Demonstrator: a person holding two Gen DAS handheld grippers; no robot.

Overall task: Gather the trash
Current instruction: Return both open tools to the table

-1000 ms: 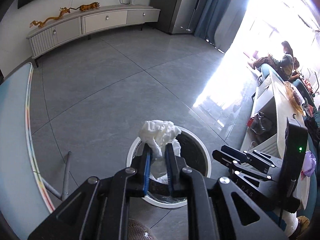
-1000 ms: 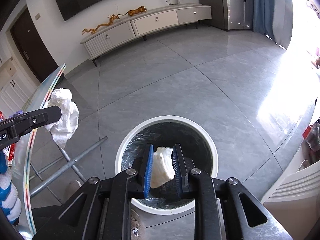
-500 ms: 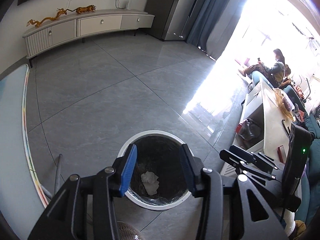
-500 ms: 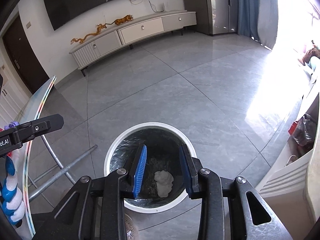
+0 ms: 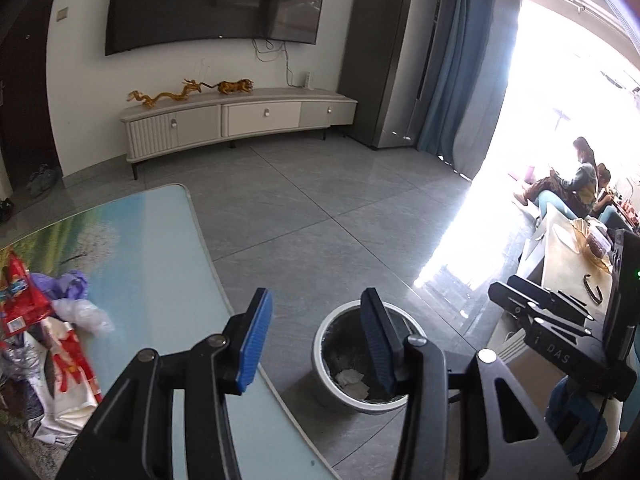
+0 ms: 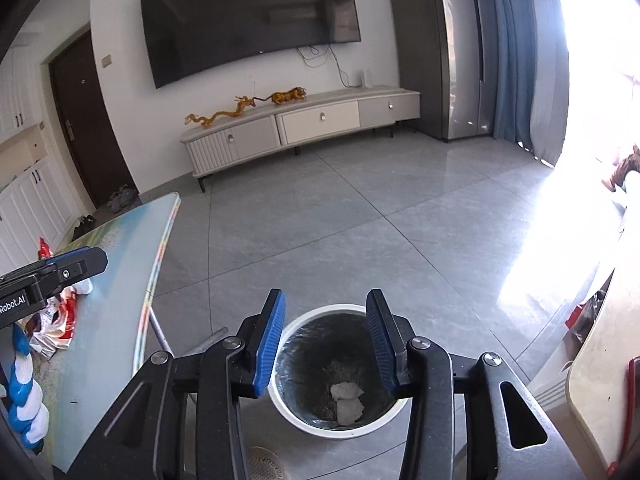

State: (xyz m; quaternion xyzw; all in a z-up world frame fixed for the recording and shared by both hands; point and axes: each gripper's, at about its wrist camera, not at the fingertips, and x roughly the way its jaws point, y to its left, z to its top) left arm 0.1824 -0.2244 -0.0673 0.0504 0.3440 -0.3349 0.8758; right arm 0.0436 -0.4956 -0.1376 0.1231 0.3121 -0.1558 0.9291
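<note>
— Grey glossy floor tiles [image 6: 360, 220] fill most of both views. What sits furthest left?

— A glass-topped table with a printed landscape surface [image 5: 160, 248], holding a heap of crumpled red, white and purple plastic wrappers [image 5: 48, 340] near its left edge. In the right wrist view the same wrappers [image 6: 56, 320] lie partly behind the other tool.

— And the left gripper [image 5: 316, 332]?

— Its blue-padded fingers [image 5: 254, 340] are spread wide apart with nothing between them. One finger hangs over the table's corner, the other over the bin.

— Where is the bin?

— A round white-rimmed trash bin with a dark liner [image 5: 322, 354] stands on the floor just beside the table's edge. Two crumpled white paper wads [image 5: 352, 382] lie at its bottom, touching each other.

— What does the right side show?

— The right gripper [image 6: 326, 338] hovers directly above that bin [image 6: 304, 420], its fingers likewise released and empty. The paper wads [image 6: 347, 398] show between them, down inside the liner.

— Anything beyond?

— A long low pale TV cabinet [image 6: 300, 124] stands against the white wall, carrying golden dragon and tiger figurines [image 6: 248, 106] under a wide dark wall-mounted television [image 6: 252, 20]. Further right stand a tall grey refrigerator [image 6: 448, 48] and blue curtains [image 6: 524, 56] by a glaring window. In the left wrist view, seated people [image 5: 576, 184] appear at the far right.
</note>
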